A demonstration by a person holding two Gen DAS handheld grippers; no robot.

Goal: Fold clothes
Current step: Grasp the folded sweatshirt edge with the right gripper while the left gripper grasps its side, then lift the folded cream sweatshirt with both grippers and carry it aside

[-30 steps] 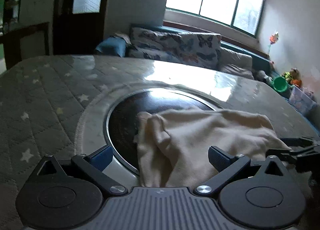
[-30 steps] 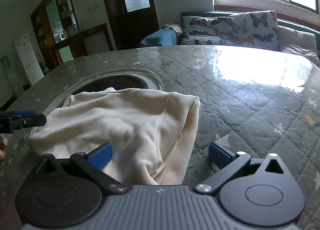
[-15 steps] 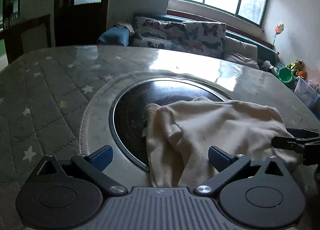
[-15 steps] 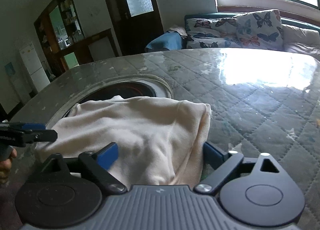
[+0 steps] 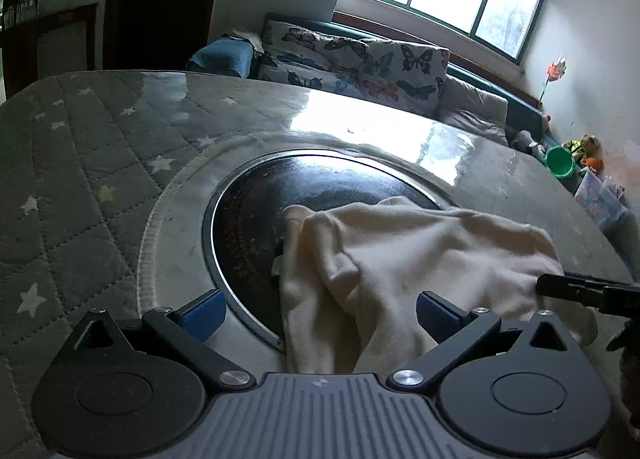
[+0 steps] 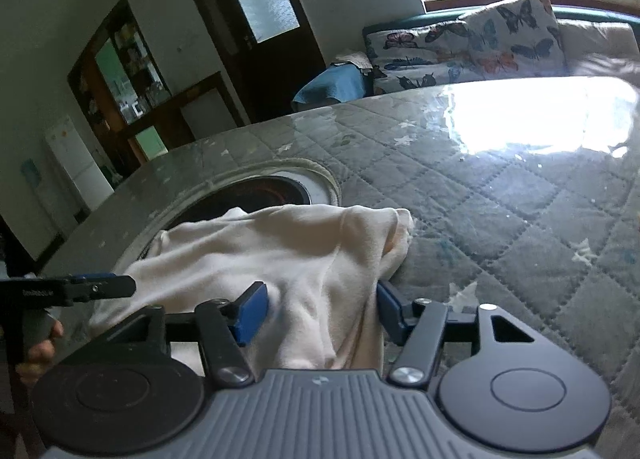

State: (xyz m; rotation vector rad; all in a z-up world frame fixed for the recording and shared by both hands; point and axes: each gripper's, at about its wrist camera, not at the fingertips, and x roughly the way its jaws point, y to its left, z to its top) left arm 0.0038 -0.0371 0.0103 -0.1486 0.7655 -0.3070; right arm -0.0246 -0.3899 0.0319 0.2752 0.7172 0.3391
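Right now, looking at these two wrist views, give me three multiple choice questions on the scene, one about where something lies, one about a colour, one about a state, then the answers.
1. Where does the cream garment lie?
A. partly over the dark round inset of the quilted table
B. on the sofa
C. on the floor

2. What colour are the pads of the right gripper?
A. red
B. blue
C. yellow

3. How does the left gripper stand?
A. clamped on a green bucket
B. shut with nothing in it
C. open, fingers wide apart

Answers: 1 A, the cloth drapes across the inset's rim. 2 B, both pads show blue beside the cloth. 3 C, its pads stand far apart with the garment's edge loose between them.
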